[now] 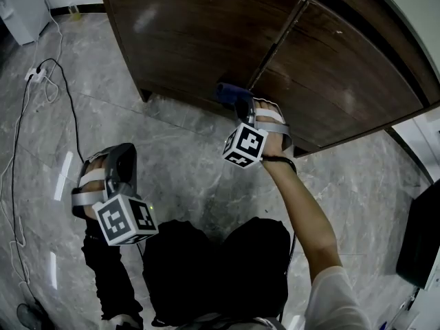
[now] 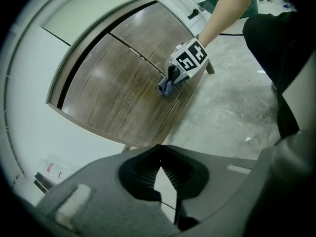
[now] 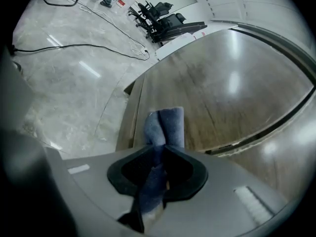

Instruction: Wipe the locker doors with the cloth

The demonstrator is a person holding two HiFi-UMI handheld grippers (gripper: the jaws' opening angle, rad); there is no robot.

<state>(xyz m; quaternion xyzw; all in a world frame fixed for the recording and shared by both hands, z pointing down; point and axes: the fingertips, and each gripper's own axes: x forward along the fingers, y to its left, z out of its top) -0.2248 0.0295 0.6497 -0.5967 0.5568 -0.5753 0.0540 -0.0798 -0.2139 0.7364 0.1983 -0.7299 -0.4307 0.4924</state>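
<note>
The dark wooden locker doors (image 1: 206,33) fill the top of the head view, split by a seam (image 1: 278,43). My right gripper (image 1: 234,100) is shut on a folded blue cloth (image 3: 165,127), whose tip lies against the lower part of the door (image 3: 222,98) near the seam. The left gripper view also catches the cloth (image 2: 166,85) on the door (image 2: 113,93). My left gripper (image 1: 122,158) hangs low at the left over the floor, away from the doors. Its jaws meet with nothing between them (image 2: 160,162).
Grey marble floor (image 1: 185,170) lies below the locker. Cables (image 1: 27,115) run along the left side of the floor. A dark object (image 1: 419,239) stands at the right edge. The person's dark trousers (image 1: 206,267) fill the bottom centre.
</note>
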